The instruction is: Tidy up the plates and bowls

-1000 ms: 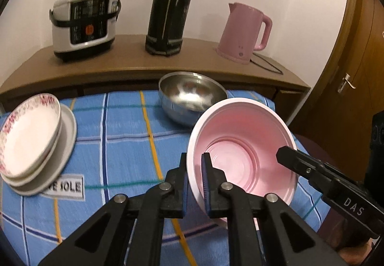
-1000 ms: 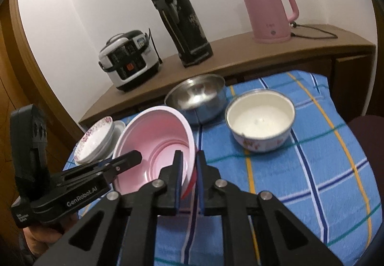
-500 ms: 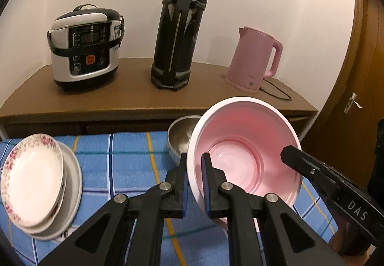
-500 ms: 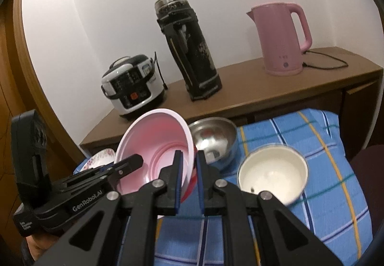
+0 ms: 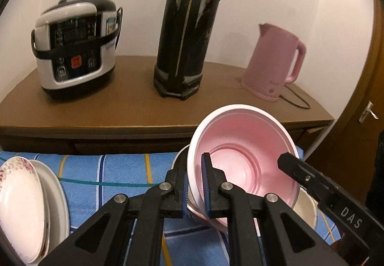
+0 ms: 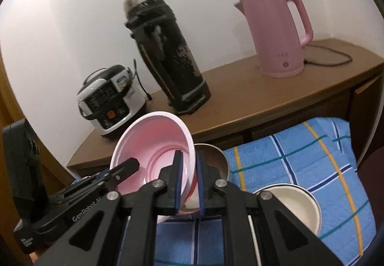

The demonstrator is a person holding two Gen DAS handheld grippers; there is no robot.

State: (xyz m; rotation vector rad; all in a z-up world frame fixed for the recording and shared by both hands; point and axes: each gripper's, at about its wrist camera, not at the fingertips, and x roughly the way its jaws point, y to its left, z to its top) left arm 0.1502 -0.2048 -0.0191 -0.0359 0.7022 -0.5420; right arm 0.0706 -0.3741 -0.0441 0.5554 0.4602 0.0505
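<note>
Pink bowl [image 5: 242, 165] is clamped at opposite rim sides by jaws of left gripper [image 5: 195, 184] and right gripper [image 6: 189, 182], tilted, carried above steel bowl [image 6: 216, 160], probably for nesting.

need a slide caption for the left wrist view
Both grippers clamp the pink bowl's rim, holding it tilted above the checked cloth.

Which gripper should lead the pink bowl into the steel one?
Right, probably. Both grippers, left and right, pinch the pink bowl; the steel bowl sits just beyond the right gripper's fingertips, mostly hidden in the left view.
</note>
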